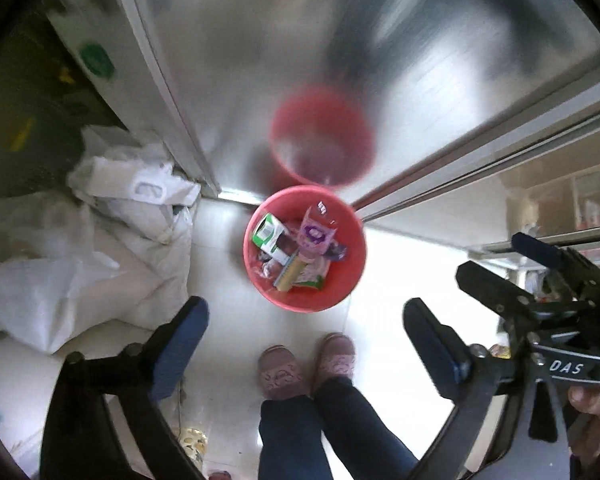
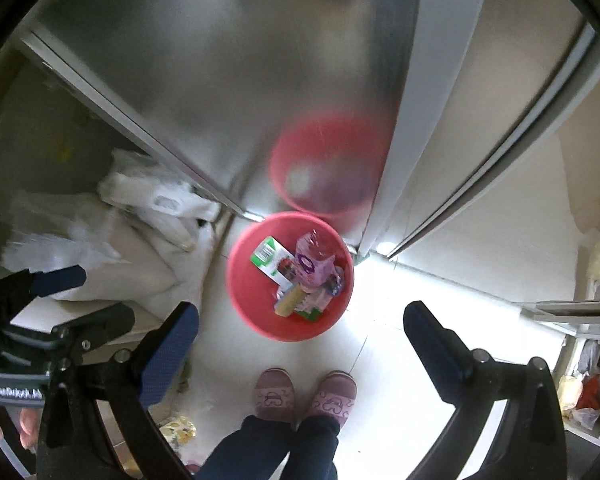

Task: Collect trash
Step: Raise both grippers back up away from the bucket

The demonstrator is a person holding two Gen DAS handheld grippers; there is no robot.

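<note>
Currently both grippers, left gripper and right gripper, hang wide and empty above the red bin; wrappers and a carton sit inside, bin against the steel cabinet.

Red bin on the floor holds cartons and wrappers.
</note>
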